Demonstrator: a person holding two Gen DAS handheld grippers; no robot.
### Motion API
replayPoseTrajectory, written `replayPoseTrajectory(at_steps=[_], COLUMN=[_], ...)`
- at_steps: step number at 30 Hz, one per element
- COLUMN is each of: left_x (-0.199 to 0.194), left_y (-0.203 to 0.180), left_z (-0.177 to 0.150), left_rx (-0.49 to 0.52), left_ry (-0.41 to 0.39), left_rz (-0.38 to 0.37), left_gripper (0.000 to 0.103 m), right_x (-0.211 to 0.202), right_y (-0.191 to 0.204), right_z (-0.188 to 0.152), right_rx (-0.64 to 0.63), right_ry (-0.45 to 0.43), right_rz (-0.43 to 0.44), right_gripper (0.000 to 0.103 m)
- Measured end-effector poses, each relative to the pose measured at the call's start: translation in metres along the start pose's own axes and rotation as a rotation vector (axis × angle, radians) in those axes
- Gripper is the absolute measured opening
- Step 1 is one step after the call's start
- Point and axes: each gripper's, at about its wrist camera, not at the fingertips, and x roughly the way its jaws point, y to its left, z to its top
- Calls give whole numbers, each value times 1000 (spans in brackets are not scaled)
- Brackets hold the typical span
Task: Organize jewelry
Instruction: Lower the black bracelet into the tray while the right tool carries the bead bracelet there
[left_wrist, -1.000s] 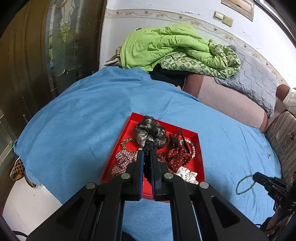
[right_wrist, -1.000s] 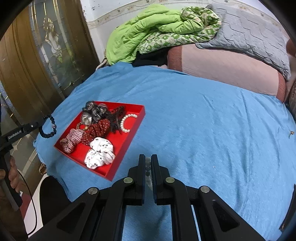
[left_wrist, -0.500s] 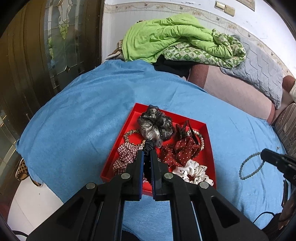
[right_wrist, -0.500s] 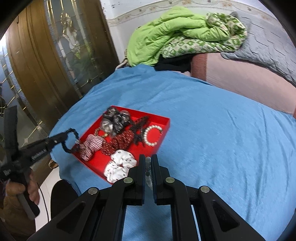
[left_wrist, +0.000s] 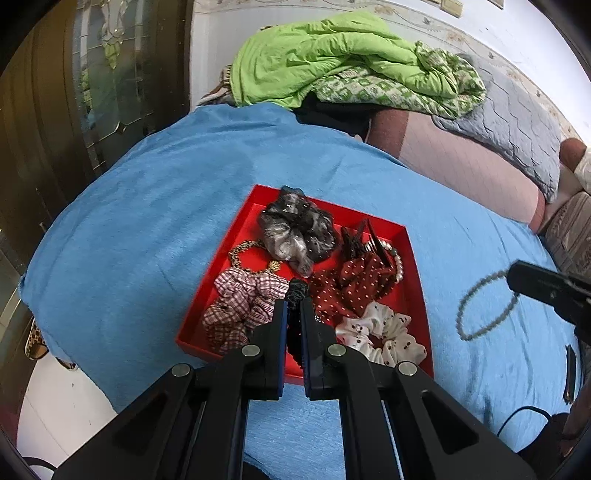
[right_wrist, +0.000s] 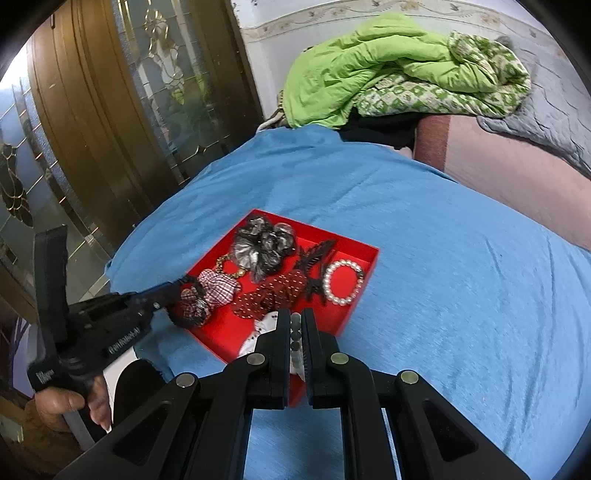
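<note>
Left wrist view: no legible writing. The left gripper (left_wrist: 293, 314) is pressed together on a dark beaded bracelet (left_wrist: 296, 291), held over the near part of the red tray (left_wrist: 243, 225). The tray holds four scrunchies: one grey-black (left_wrist: 295, 232) at the far side, one checked (left_wrist: 243, 302) at near left, one red dotted (left_wrist: 347, 288) at centre right, one white dotted (left_wrist: 380, 332) at near right. It also holds one gold chain bracelet (left_wrist: 245, 254), one dark hair claw (left_wrist: 356, 240) and one pearl bracelet (left_wrist: 397, 260). At the right, the right gripper (left_wrist: 517, 275) pinches one grey-green bead bracelet (left_wrist: 480, 306), hanging above the blue blanket (left_wrist: 147, 229). The blanket covers a bed; a green quilt (left_wrist: 332, 59) and a grey pillow (left_wrist: 517, 125) lie at the far end, and a door with patterned glass (left_wrist: 107, 74) stands at the left. Right wrist view: the left gripper (right_wrist: 173, 290) body carries white lettering, too blurred to read; a hand (right_wrist: 70, 402) grips its handle at near left. The right gripper (right_wrist: 295, 321) is closed on the bead bracelet (right_wrist: 295, 334), just above the near edge of the red tray (right_wrist: 369, 254), well apart from the pearl bracelet (right_wrist: 341, 282).
</note>
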Motion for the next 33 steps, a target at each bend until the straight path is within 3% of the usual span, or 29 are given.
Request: replayPoseTrajectory(at_steps=[10, 33], left_x=[8, 18], left_y=[-13, -10], left_z=[-6, 23], left_rx=[31, 91], left_ry=[40, 44], left_rz=[-15, 6], left_gripper=[6, 6], right_x=[18, 38], right_y=[21, 9], right_z=[14, 36], right_rx=[-18, 73], right_ry=[16, 7], right_rz=[31, 13], right_gripper=[7, 7])
